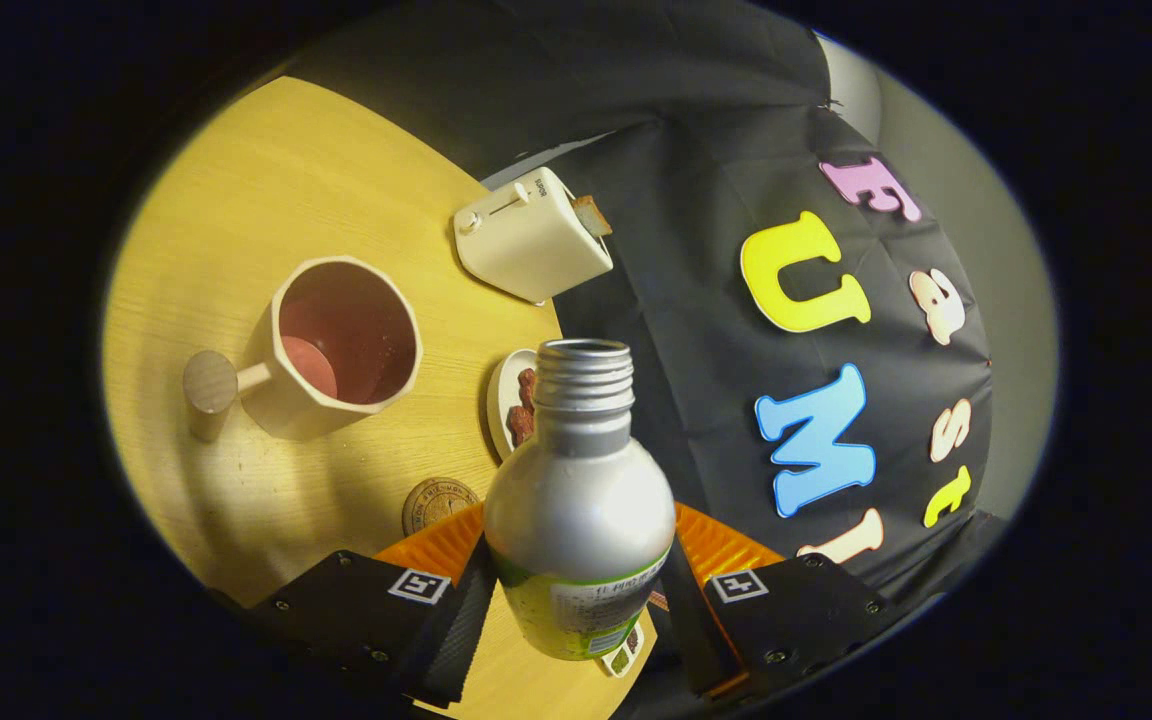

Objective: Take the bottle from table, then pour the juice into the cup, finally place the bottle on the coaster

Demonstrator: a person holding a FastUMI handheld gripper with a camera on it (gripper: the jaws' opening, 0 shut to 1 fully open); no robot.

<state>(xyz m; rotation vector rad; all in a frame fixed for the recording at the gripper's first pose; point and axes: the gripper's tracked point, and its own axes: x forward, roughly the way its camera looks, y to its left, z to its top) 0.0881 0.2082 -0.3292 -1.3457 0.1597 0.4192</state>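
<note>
A silver bottle with a threaded open neck and a green label sits between my two fingers, and my gripper is shut on its body. The whole view is tilted, with the bottle held up off the wooden table. Beyond the fingers and to the left stands a cream cup with a pink inside and a round-knobbed handle; its mouth is apart from the bottle's neck. A round brown coaster lies on the table just ahead of my left finger.
A cream toaster with a slice in its slot stands at the table's far edge. A small white dish with brown pieces lies behind the bottle's neck. The booth's black cloth wall rises to the right.
</note>
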